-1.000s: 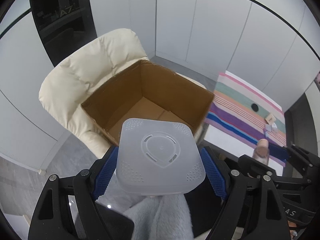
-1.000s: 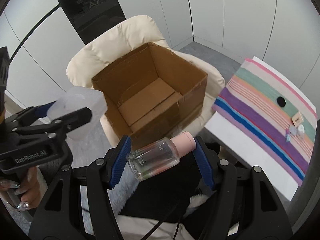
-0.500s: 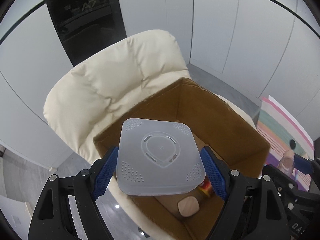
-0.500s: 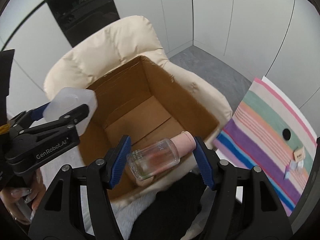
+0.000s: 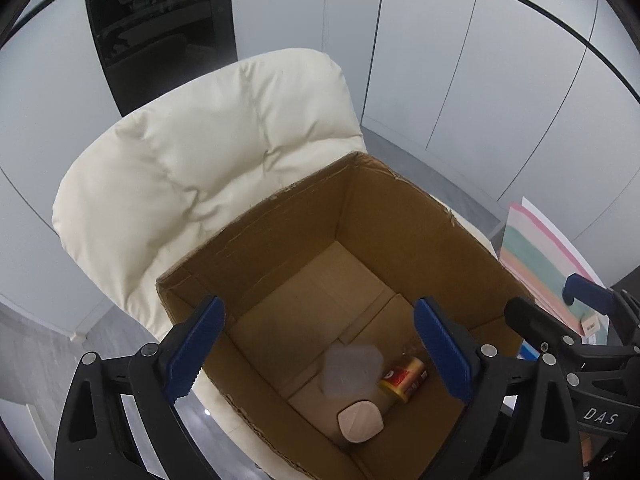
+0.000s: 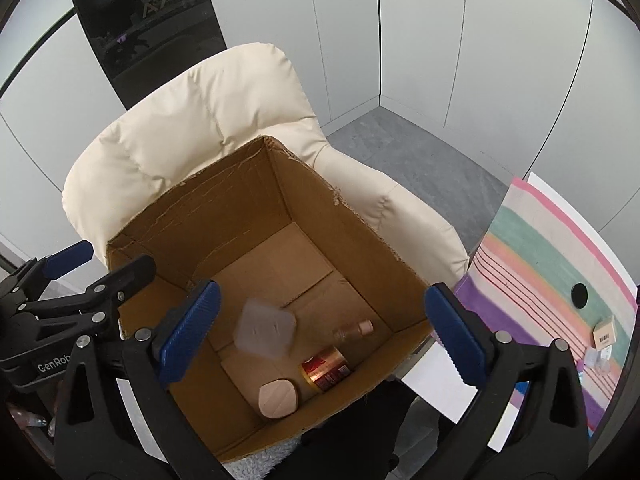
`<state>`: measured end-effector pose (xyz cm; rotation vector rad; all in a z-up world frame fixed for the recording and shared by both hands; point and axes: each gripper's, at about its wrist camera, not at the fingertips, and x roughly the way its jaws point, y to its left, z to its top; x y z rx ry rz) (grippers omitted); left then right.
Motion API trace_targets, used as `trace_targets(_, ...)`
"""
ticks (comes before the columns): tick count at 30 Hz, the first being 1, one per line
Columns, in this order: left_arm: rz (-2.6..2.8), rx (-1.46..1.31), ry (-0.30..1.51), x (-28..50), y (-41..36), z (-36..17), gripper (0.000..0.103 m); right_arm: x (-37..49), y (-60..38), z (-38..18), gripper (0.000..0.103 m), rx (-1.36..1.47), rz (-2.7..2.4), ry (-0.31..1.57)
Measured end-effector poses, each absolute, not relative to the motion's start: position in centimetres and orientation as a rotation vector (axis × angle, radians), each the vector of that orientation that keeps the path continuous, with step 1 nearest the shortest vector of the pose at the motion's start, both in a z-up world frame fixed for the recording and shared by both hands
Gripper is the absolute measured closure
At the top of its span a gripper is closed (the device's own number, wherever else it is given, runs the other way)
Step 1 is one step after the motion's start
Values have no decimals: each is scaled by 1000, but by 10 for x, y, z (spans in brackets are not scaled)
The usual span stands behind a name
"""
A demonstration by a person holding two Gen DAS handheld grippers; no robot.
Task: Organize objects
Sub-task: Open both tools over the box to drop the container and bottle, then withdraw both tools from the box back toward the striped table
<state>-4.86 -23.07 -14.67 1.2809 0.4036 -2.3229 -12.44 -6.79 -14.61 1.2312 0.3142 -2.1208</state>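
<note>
Both my tongs, left (image 5: 320,354) and right (image 6: 316,334), are opening with nothing between them, above the box (image 6: 200,216); lid (image 6: 265,330) and bottle (image 6: 354,329) sit below, near 6 o'clock.

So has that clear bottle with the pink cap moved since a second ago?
Yes. The bottle has left the right gripper, whose jaws are opening, and is down inside the cardboard box, near the red can.

Below the tongs, a matt brown cardboard box (image 6: 256,208) with rough torn edges holds a frosted translucent plastic case (image 6: 265,330), a glossy metallic can (image 6: 325,368) and a clear glass bottle (image 6: 352,330).
</note>
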Motion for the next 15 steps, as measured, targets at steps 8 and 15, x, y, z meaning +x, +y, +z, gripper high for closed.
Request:
trace_targets(8, -2331, 1264, 355, -47, -227, -142, 7, -124, -68, -145, 0, 1227, -2125, 324)
trace_targets(15, -2330, 1285, 408, -44, -232, -143, 7, -123, -62, -144, 0, 1237, -2128, 307)
